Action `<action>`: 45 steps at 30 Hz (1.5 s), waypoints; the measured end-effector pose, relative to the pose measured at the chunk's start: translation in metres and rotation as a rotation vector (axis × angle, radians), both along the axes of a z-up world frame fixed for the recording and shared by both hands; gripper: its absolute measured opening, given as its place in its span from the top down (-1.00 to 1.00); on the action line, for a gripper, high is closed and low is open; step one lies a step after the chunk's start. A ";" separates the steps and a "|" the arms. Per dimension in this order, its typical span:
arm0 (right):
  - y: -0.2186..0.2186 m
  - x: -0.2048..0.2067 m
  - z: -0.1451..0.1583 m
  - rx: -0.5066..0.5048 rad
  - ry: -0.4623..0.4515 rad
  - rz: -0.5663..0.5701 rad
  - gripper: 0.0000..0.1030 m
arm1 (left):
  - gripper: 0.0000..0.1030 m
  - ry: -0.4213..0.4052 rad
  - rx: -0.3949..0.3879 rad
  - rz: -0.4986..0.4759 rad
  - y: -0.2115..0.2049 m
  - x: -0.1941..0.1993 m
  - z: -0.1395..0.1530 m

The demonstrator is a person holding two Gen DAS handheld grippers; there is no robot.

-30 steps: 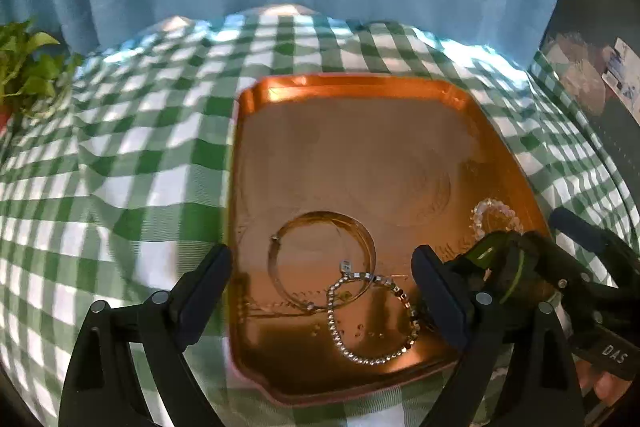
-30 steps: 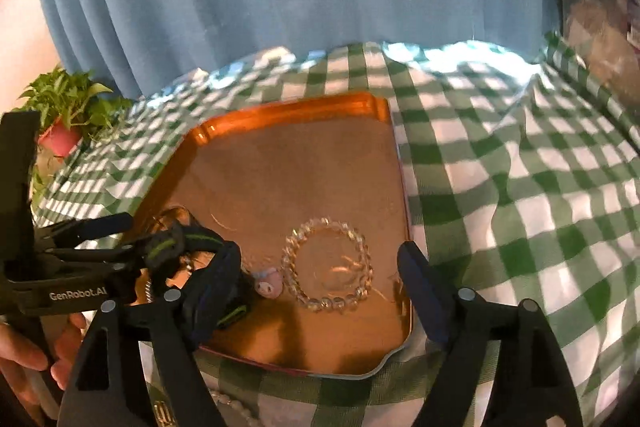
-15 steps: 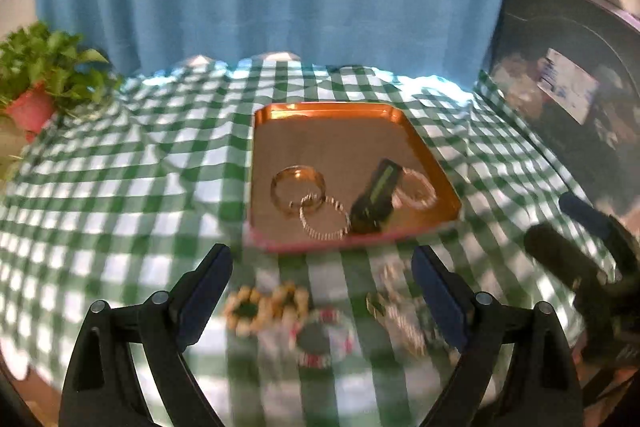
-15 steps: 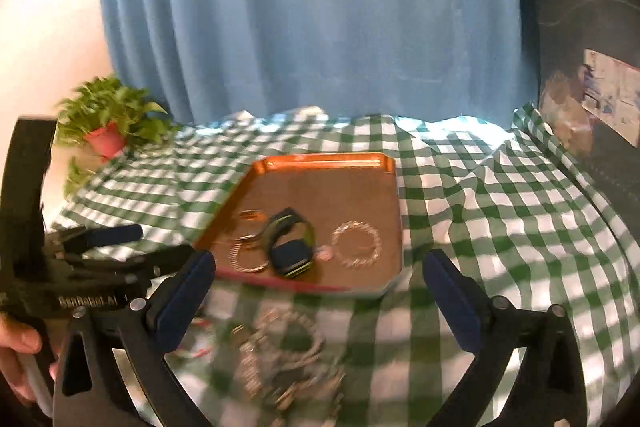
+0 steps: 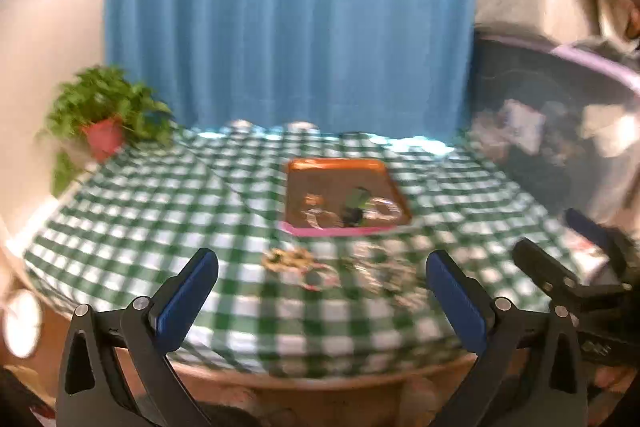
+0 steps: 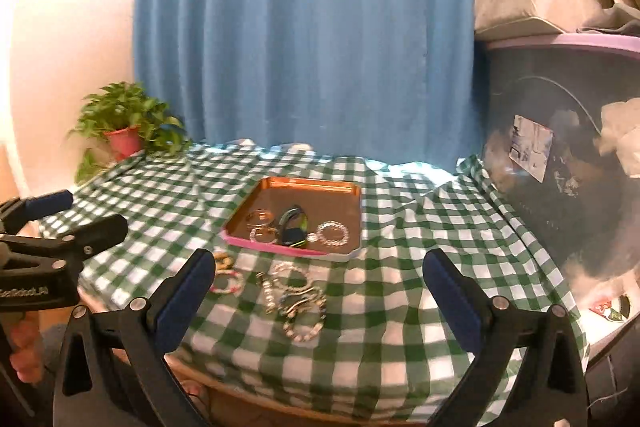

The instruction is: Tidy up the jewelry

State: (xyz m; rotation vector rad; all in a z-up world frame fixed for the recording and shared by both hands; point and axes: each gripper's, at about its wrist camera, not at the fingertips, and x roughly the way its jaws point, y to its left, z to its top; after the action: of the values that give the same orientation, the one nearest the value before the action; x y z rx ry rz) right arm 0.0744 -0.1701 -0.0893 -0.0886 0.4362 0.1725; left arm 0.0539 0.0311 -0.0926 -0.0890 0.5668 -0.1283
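Note:
An orange tray (image 6: 316, 187) with a pink front edge sits mid-table on the green checked cloth; it also shows blurred in the left wrist view (image 5: 340, 167). In it lie a gold bangle (image 6: 260, 217), a black and green watch (image 6: 294, 227) and a clear bead bracelet (image 6: 333, 231). Several loose bracelets (image 6: 296, 297) lie on the cloth in front of the tray. My left gripper (image 5: 320, 291) and my right gripper (image 6: 316, 291) are both open, empty, and held back from the table's near edge.
A potted plant (image 6: 126, 131) stands at the table's back left. A blue curtain (image 6: 304, 27) hangs behind. A dark bin with a purple rim (image 6: 568, 131) stands to the right. The left gripper's body (image 6: 52, 259) shows at the right view's left edge.
Both grippers have pulled far back and up from the tray. The watch now lies in the tray, let go. The loose bracelets on the cloth have come into view.

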 end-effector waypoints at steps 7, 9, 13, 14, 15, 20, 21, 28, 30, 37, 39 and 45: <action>-0.005 -0.025 0.008 0.011 -0.035 -0.025 -1.00 | -1.00 0.016 -0.067 0.002 0.018 -0.015 -0.002; -0.011 -0.028 0.003 0.062 -0.036 -0.025 -1.00 | -1.00 0.042 -0.054 0.000 0.021 -0.008 -0.012; -0.020 -0.018 -0.019 0.124 0.020 -0.026 -0.95 | -1.00 0.080 -0.014 0.002 0.024 0.006 -0.037; -0.021 -0.016 -0.024 0.124 0.030 -0.022 -0.93 | -1.00 0.089 -0.009 -0.007 0.024 0.009 -0.045; -0.021 -0.012 -0.032 0.120 0.036 -0.023 -0.85 | -1.00 0.098 -0.006 -0.024 0.023 0.014 -0.052; -0.023 0.007 -0.070 0.080 0.089 -0.014 -0.25 | -1.00 0.142 0.052 -0.035 0.016 0.035 -0.086; -0.024 0.014 -0.081 0.074 0.113 -0.024 -0.11 | -1.00 0.154 0.061 -0.038 0.015 0.040 -0.093; -0.036 0.047 -0.117 0.127 0.208 0.005 0.02 | -1.00 0.211 0.053 -0.097 0.012 0.084 -0.130; -0.036 0.057 -0.126 0.143 0.240 0.020 0.04 | -0.98 0.226 0.038 -0.095 0.012 0.097 -0.138; -0.027 0.082 -0.144 0.167 0.301 0.077 0.33 | -0.94 0.251 0.059 -0.110 0.008 0.129 -0.165; -0.022 0.087 -0.147 0.166 0.314 0.090 0.42 | -0.89 0.272 0.051 -0.132 0.007 0.137 -0.172; -0.001 0.091 -0.156 0.116 0.319 0.158 0.49 | -0.58 0.280 0.059 -0.164 0.004 0.153 -0.182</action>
State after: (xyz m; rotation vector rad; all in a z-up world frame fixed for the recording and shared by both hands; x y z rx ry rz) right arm 0.1651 -0.1707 -0.2449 0.0196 0.7364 0.3697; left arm 0.2073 0.0352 -0.2742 -0.0021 0.8576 -0.2608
